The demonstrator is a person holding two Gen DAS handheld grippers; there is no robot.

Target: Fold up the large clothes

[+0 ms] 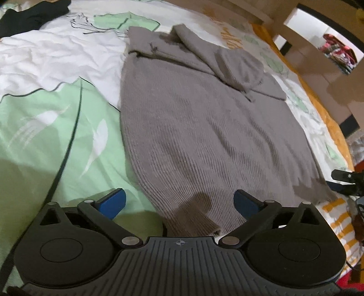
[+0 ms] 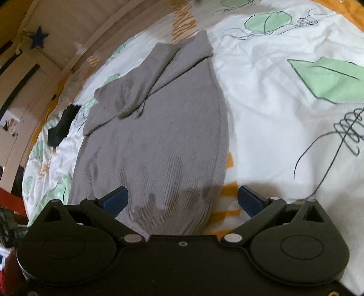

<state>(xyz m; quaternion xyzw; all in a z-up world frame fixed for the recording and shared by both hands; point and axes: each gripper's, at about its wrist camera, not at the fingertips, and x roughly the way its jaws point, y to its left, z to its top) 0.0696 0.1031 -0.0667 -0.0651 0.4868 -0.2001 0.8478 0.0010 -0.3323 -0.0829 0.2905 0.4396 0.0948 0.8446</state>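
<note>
A large grey ribbed knit garment (image 1: 204, 127) lies spread flat on the bed, with a sleeve (image 1: 229, 66) folded across its upper part. It also shows in the right wrist view (image 2: 159, 136), its sleeve (image 2: 141, 91) folded over the far end. My left gripper (image 1: 179, 202) is open and empty, hovering over the garment's near left hem corner. My right gripper (image 2: 182, 200) is open and empty above the near hem on its side. The tip of the right gripper (image 1: 343, 176) shows at the right edge of the left wrist view.
The bed cover (image 1: 56, 118) is white with green leaf shapes and orange stripes (image 2: 227, 209). A black garment (image 1: 29, 13) lies at the far corner of the bed; it also shows in the right wrist view (image 2: 61, 127). A shelf unit (image 1: 318, 41) stands beside the bed.
</note>
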